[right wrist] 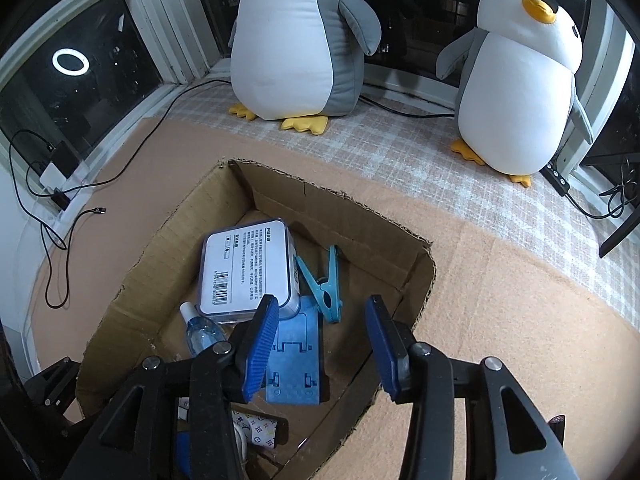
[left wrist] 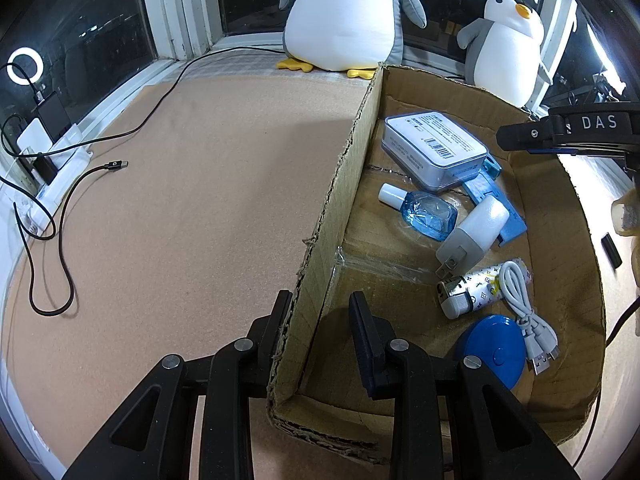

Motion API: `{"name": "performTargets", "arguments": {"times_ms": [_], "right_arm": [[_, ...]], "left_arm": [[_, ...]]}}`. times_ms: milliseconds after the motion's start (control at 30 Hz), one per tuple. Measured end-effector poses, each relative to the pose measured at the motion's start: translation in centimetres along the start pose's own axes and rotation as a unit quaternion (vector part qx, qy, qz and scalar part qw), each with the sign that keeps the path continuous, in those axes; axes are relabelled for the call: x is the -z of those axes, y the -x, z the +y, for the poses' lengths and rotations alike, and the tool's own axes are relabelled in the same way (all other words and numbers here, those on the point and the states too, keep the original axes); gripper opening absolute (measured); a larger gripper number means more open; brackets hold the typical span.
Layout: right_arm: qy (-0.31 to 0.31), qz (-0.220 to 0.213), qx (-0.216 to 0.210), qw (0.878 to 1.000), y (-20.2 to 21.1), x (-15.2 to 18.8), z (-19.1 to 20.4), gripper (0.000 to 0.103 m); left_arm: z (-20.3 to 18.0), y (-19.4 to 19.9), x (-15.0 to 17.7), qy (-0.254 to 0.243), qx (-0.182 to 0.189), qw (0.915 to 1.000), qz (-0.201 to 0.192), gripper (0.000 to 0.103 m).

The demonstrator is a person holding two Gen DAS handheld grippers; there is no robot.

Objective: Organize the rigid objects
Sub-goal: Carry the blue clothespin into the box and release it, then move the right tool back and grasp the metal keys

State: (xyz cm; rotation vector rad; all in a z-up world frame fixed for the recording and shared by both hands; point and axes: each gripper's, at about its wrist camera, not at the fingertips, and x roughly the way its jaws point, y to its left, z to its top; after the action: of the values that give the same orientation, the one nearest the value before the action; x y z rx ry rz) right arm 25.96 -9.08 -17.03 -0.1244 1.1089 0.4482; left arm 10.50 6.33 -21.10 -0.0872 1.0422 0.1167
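- The cardboard box (left wrist: 352,168) is the landmark; it sits on the tan-covered desk (left wrist: 200,200) with its flaps cut away.
- The left hand-held gripper (left wrist: 320,320) straddles the box's near-left wall, one finger outside and one inside; the jaws stand apart around the cardboard, and whether they press it I cannot tell.
- The right hand-held gripper (right wrist: 322,340) hangs above the box interior, its jaws wide and holding nothing.
- Inside the box, toward its far wall, lies a white boxed item with a barcode (left wrist: 434,148); just nearer than it lie a small blue bottle with a white cap (left wrist: 424,212) and a blue flat stand (right wrist: 294,360).
- Only the left wrist view shows the white plug adapter (left wrist: 472,236), the patterned lighter-like cylinder (left wrist: 476,288), the coiled white cable (left wrist: 520,300) and the round blue disc (left wrist: 494,348), all in the box's near part.
- Only the right wrist view shows the teal clothes peg (right wrist: 326,288), lying beside the barcode item; in the left view it is mostly hidden behind that item.
- Beyond the box's far wall stand a large plush penguin (right wrist: 296,40) and a smaller plush penguin (right wrist: 516,88) against the window.
- Left of the box, a black cable (left wrist: 60,240) loops over the desk.
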Motion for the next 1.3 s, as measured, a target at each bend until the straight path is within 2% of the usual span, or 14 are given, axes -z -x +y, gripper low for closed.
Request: {"name": "performTargets", "arguments": {"times_ms": [733, 967, 1300], "right_arm": [[-0.008, -0.020, -0.034, 0.999, 5.5, 2.8, -1.1, 0.047], [-0.016, -0.018, -0.045, 0.999, 7.3, 5.0, -2.5, 0.048], [-0.045, -0.004, -0.025, 0.999, 9.2, 10.0, -6.9, 0.048]], "left_arm": [[0.0, 0.0, 0.0, 0.000, 0.000, 1.0000, 0.000, 0.031], [0.0, 0.0, 0.0, 0.000, 0.000, 1.0000, 0.000, 0.031], [0.0, 0.0, 0.0, 0.000, -0.001, 1.0000, 0.000, 0.031]]}}
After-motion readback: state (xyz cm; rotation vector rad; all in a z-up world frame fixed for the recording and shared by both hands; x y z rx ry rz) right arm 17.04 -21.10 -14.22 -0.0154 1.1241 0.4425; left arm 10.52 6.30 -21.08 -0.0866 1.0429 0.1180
